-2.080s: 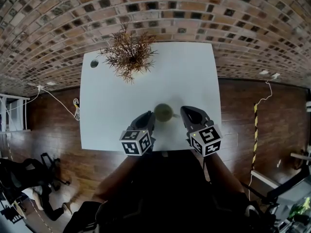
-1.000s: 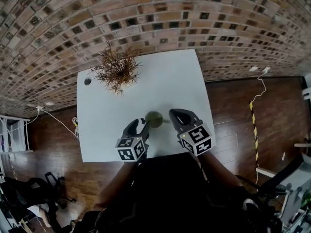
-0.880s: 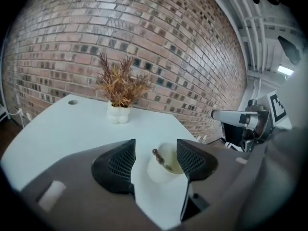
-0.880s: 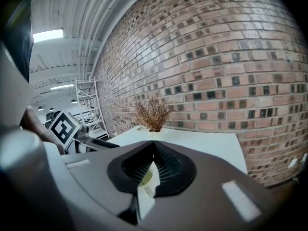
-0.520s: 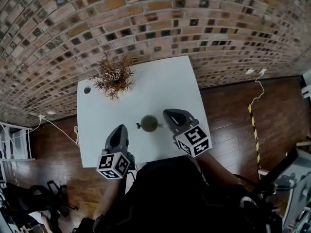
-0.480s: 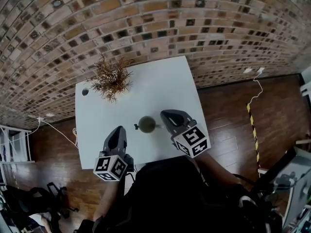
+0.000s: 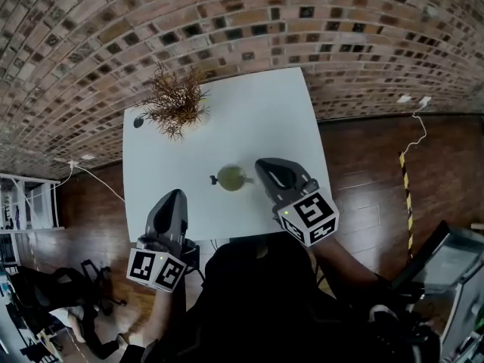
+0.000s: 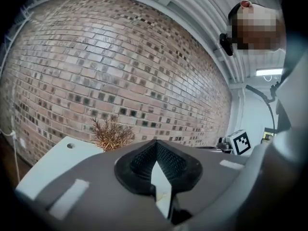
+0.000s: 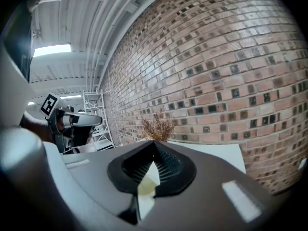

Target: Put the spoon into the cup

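A green cup [image 7: 231, 178] stands on the white table [image 7: 249, 119], near its front edge. A short dark spoon handle [image 7: 212, 180] sticks out of the cup to the left. My left gripper [image 7: 174, 196] hangs shut and empty over the table's front left edge, well apart from the cup. In its own view the left gripper [image 8: 155, 144] has its jaws together with nothing between them. My right gripper [image 7: 264, 165] sits just right of the cup, shut and empty. Below the closed tips of the right gripper [image 9: 154, 144], the cup [image 9: 146, 187] shows as a yellow-green patch.
A dried brown plant [image 7: 175, 97] stands at the table's far left, with a small round hole [image 7: 139, 122] in the tabletop beside it. A brick wall [image 7: 227, 21] runs behind the table. Wooden floor [image 7: 363, 150] surrounds it, with a cable at right.
The left gripper was open beside the cup; it has since shut and drawn back and up to the table's front left edge. The right gripper rose slightly. The view shifted.
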The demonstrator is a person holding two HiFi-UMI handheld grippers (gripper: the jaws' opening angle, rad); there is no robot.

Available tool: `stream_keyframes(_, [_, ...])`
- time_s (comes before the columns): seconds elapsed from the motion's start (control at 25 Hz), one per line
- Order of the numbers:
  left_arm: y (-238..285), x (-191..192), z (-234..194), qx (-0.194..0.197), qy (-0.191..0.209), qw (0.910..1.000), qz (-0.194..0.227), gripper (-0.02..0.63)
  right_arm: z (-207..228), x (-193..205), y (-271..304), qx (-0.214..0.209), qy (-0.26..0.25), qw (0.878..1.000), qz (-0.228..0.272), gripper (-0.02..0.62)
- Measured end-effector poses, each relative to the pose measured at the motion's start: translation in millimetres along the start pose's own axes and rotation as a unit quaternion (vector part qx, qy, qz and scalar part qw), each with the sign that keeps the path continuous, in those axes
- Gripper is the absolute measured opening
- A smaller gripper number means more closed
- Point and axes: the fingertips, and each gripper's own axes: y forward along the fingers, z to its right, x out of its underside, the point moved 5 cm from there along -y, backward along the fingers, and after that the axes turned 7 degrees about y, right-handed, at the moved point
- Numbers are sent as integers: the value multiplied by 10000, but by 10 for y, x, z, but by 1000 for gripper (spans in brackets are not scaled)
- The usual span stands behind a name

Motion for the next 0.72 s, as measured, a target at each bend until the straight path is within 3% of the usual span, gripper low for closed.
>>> stream_keyframes(0.28, [-456, 70, -145, 355, 54, 9993, 126, 14, -505, -115, -2, 102, -314, 9991, 277, 6])
stream_keyframes(0.4, [-763, 61, -276, 629, 200, 9977, 171, 14, -899, -34, -15, 158, -219, 9988, 416, 6])
stream_keyframes(0.72, [-1400, 161, -574, 1114, 48, 9925, 506, 14, -1721, 102, -242, 783, -574, 9949, 283, 6])
